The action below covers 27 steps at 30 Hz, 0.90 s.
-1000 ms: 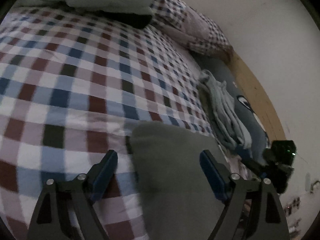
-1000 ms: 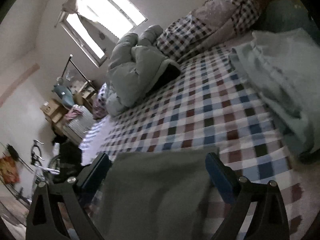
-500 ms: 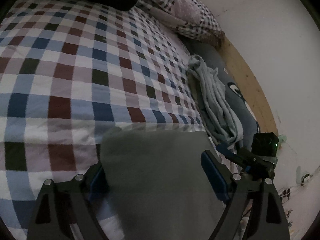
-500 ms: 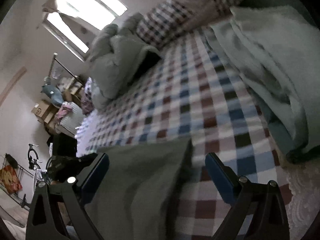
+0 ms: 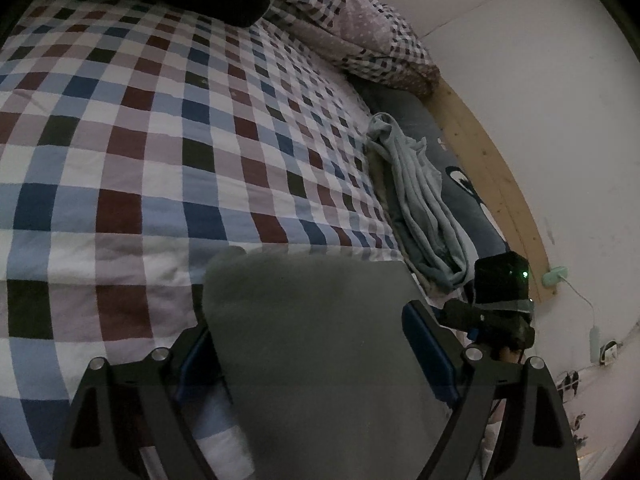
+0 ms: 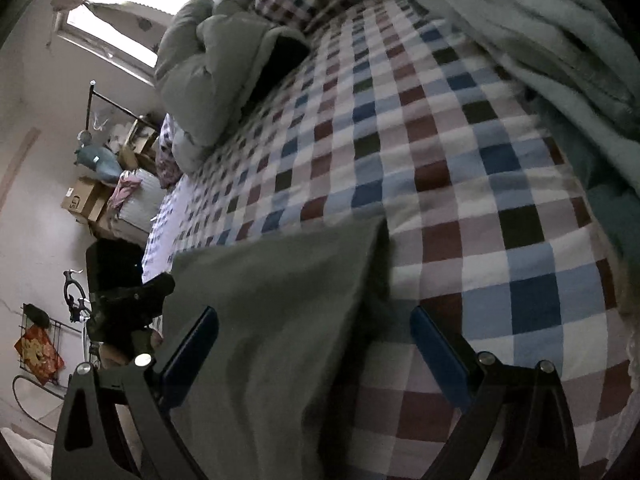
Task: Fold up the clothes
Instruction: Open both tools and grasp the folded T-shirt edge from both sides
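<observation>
A grey garment (image 5: 320, 340) lies flat on the checked bedsheet (image 5: 140, 140) at the near edge of the bed. My left gripper (image 5: 308, 320) is open wide over it; the cloth fills the gap between the blue pads and covers the left pad's tip. In the right wrist view the same grey garment (image 6: 272, 300) shows its right edge and corner. My right gripper (image 6: 314, 314) is also open wide, the left pad over the cloth, the right pad over bare sheet (image 6: 460, 200). Each gripper's body shows in the other's view.
A crumpled pale blue-green garment (image 5: 424, 204) lies along the bed's right side on a dark blue cushion (image 5: 460, 184), beside the wooden frame (image 5: 492, 168) and wall. A bundled quilt (image 6: 216, 72) and checked pillow (image 5: 360, 40) sit at the head. Boxes (image 6: 84, 200) stand beside the bed.
The right gripper has sunk and rolled, so the bed looks closer and the grey garment's edge now sits left of centre. In the left view the garment reaches the left pad.
</observation>
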Available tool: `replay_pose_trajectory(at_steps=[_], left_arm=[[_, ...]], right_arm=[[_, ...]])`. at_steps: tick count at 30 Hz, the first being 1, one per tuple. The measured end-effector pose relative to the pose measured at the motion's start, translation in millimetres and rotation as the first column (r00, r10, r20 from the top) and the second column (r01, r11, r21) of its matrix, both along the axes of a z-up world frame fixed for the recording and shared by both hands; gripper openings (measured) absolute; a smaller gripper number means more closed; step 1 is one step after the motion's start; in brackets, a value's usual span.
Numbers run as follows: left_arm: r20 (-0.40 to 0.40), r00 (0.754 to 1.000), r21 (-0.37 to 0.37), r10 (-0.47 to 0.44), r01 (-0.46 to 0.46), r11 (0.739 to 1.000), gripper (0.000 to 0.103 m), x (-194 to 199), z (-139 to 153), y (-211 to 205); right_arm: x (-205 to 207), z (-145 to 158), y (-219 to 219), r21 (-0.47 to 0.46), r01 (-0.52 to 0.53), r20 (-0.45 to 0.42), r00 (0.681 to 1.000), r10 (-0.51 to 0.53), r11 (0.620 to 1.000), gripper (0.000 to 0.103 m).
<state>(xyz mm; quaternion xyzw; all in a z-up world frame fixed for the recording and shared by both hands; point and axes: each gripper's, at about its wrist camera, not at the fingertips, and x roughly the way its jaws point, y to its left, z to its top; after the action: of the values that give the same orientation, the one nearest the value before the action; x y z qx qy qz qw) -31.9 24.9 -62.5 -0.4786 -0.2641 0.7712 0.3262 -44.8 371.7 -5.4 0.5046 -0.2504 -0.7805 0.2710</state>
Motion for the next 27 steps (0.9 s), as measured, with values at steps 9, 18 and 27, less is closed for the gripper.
replay_pose_trajectory(at_steps=[9,18,27], left_arm=[[-0.015,1.0,-0.006,0.008,-0.008,1.0,0.089,2,1,2],[-0.013,1.0,0.054,0.015,-0.014,0.998,0.084,3,1,-7],[0.019,0.998,0.025,0.063,-0.064,0.998,0.049,0,-4,-16]], right_arm=[[-18,-7,-24,-0.002,-0.018,0.016,1.0,0.018,1.0,0.101],[-29,-10,-41,-0.076,-0.03,0.012,0.999,0.031,0.997,0.1],[-29,-11,-47,-0.022,-0.014,0.002,1.0,0.014,1.0,0.055]])
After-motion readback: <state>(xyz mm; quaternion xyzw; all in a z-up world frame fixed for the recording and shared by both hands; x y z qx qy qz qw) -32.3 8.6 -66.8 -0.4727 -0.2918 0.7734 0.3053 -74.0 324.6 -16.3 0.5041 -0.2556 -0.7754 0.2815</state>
